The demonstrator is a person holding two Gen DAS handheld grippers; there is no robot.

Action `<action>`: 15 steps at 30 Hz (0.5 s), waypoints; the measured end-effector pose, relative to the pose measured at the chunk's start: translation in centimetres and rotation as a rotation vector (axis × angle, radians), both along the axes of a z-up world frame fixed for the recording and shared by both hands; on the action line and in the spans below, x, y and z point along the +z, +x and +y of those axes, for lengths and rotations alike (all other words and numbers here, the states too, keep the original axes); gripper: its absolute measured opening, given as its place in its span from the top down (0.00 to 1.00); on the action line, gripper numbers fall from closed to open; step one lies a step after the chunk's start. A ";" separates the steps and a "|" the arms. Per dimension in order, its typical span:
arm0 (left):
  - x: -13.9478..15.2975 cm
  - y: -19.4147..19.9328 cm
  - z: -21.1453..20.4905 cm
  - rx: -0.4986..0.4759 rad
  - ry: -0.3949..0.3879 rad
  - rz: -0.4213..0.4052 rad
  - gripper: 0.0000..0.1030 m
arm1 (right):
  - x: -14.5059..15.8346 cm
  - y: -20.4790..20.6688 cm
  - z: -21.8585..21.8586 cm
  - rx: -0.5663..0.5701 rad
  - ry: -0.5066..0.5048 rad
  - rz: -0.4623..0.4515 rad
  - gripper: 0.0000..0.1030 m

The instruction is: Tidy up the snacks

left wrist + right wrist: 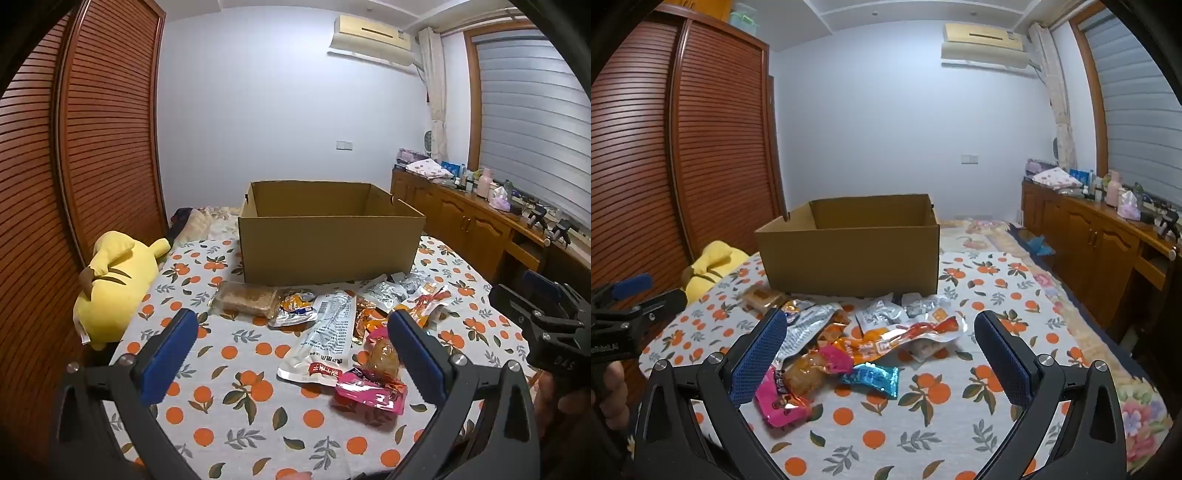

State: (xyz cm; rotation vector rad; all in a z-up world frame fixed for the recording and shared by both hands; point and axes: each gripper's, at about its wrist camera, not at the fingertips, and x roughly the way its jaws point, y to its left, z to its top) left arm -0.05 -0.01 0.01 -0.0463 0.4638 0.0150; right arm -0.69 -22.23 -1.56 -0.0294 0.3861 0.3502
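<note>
Snack packets (332, 332) lie scattered on an orange-print bedsheet (236, 417), just in front of an open cardboard box (328, 243). A long white pouch (325, 339) runs lengthwise toward the box. The left gripper (291, 354) and right gripper (881, 354) hover low over the pile, jaws spread wide, holding nothing. A yellow plush toy (110, 288) lies at the bed's left edge.

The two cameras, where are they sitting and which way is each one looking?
Left wrist: sits on the left gripper, looks forward over the snack pile at the cardboard box; its own open fingers show, the right gripper at the right edge.
Right wrist: sits on the right gripper, faces the same way from further right; open fingers show, the left gripper and a hand at the left edge.
Shared: box, snacks, orange-print cloth, yellow plush.
</note>
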 end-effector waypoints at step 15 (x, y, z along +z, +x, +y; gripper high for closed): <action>0.1 -0.2 -0.2 0.004 0.005 0.004 0.00 | 0.1 -0.1 0.0 0.001 -0.004 -0.003 0.00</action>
